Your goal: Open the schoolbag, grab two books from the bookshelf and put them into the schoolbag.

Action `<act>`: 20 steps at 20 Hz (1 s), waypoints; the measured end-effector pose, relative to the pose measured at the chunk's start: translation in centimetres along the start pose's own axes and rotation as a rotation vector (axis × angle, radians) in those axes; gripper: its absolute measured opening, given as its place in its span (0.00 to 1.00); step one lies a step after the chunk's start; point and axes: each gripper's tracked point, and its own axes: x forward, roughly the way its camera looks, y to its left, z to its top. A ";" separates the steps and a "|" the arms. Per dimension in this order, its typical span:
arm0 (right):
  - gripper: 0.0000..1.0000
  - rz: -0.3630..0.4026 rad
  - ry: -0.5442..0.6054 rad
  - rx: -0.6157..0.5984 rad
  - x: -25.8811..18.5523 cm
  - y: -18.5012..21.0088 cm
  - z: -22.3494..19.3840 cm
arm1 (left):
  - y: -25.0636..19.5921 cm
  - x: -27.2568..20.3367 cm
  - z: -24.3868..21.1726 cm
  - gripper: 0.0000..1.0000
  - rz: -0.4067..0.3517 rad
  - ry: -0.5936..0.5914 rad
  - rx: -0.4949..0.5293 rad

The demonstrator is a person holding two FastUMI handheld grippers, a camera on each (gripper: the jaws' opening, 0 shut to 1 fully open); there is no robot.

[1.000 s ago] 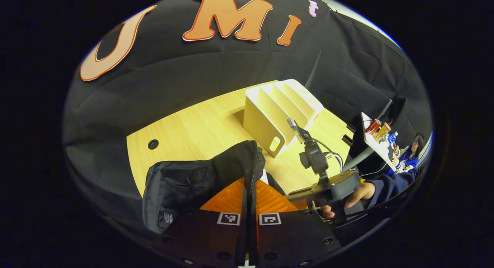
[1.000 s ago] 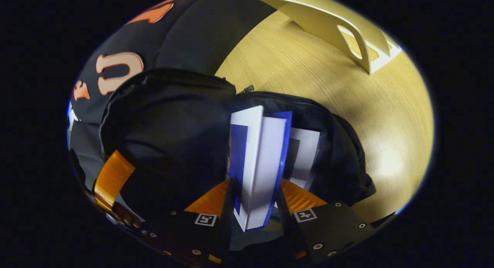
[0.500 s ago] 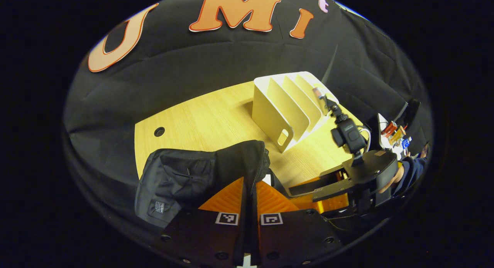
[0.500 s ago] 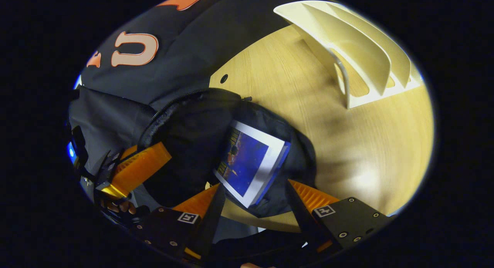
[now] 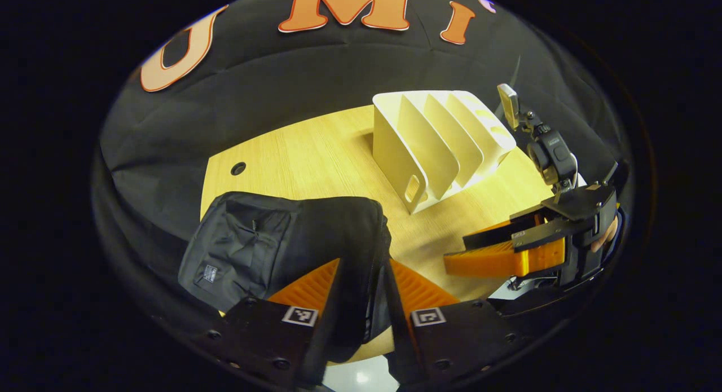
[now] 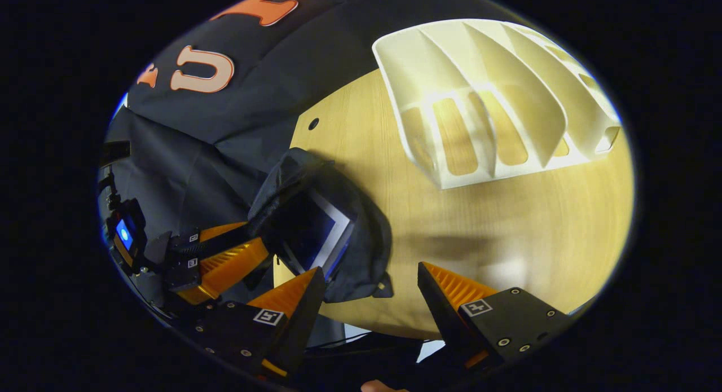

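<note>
The black schoolbag (image 5: 265,239) lies on the wooden table (image 5: 316,166) with its mouth open. A blue book with a white border (image 6: 316,234) sits inside the schoolbag (image 6: 361,251). My left gripper (image 5: 364,279) is open, its fingers spread on either side of the bag's zipped rim. This left gripper (image 6: 225,254) is also seen beside the bag's mouth. My right gripper (image 6: 372,290) is open and holds nothing, hanging above the table's near edge to the right of the bag. It is also seen as the right gripper (image 5: 507,251). The white bookshelf (image 5: 434,144) holds no books.
The bookshelf (image 6: 491,115) has upright dividers and stands at the back right of the table (image 6: 507,228). A cable hole (image 5: 238,168) is near the table's far left corner. Bare wood lies between bag and shelf.
My right gripper let go of the blue book, which dropped into the bag, and drew back to the right. My left gripper's fingers, pinched on the bag's rim before, have spread apart.
</note>
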 end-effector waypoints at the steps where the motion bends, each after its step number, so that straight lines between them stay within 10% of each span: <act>1: 0.98 -0.004 -0.005 -0.011 -0.7 -0.8 0.4 | -0.9 0.0 0.1 0.64 0.005 -0.006 -0.006; 3: 0.98 -0.016 -0.025 -0.034 -2.3 -2.3 1.2 | -2.2 0.1 0.1 0.92 0.031 -0.008 -0.022; 5: 0.98 -0.028 -0.052 -0.053 -4.1 -3.6 2.3 | -4.0 0.4 0.7 0.95 0.051 -0.022 -0.038; 20: 0.98 -0.245 -0.619 -0.377 -26.0 -11.0 15.0 | -13.6 -4.5 14.7 0.96 0.278 -0.596 -0.128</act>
